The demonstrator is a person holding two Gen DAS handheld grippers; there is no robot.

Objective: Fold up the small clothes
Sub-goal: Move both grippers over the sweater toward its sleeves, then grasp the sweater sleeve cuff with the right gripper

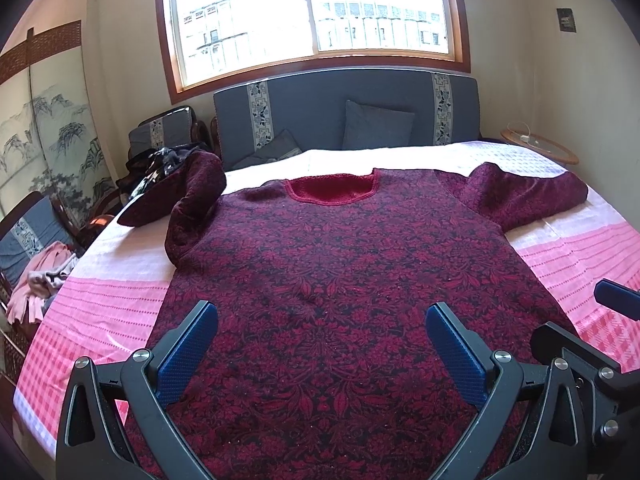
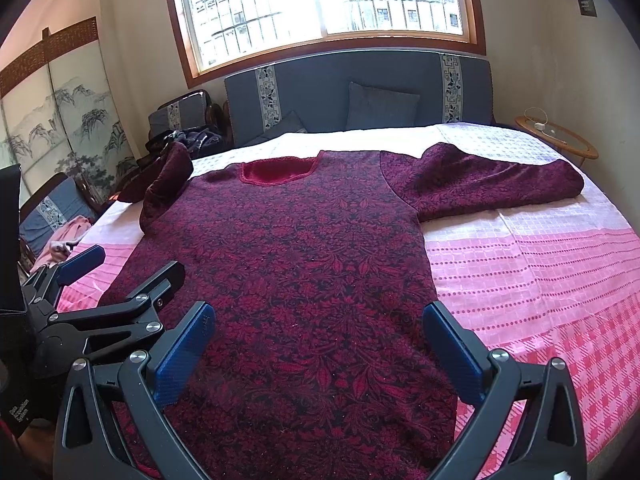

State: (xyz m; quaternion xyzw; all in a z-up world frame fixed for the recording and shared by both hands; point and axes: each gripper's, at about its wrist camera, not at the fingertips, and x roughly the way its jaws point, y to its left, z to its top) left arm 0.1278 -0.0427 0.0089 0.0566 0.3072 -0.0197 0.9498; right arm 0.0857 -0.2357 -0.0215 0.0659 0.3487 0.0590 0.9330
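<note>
maroon sweater (image 1: 320,280) lay flat on pink bedspread (image 2: 540,272), neckline at 12 o'clock. left gripper (image 1: 322,340) and right gripper (image 2: 320,340) both spread wide, holding nothing. advice: straighten bunched left sleeve (image 1: 192,208) at 10 o'clock first, then fold.

The sweater (image 1: 320,280) is dark maroon with red flower pattern; the bedcover (image 2: 540,280) has pink-white checks.

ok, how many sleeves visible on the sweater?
2. Left sleeve lies bunched and bent toward the bed's left edge; right sleeve lies stretched out flat to the right. Neither folded in.
</note>
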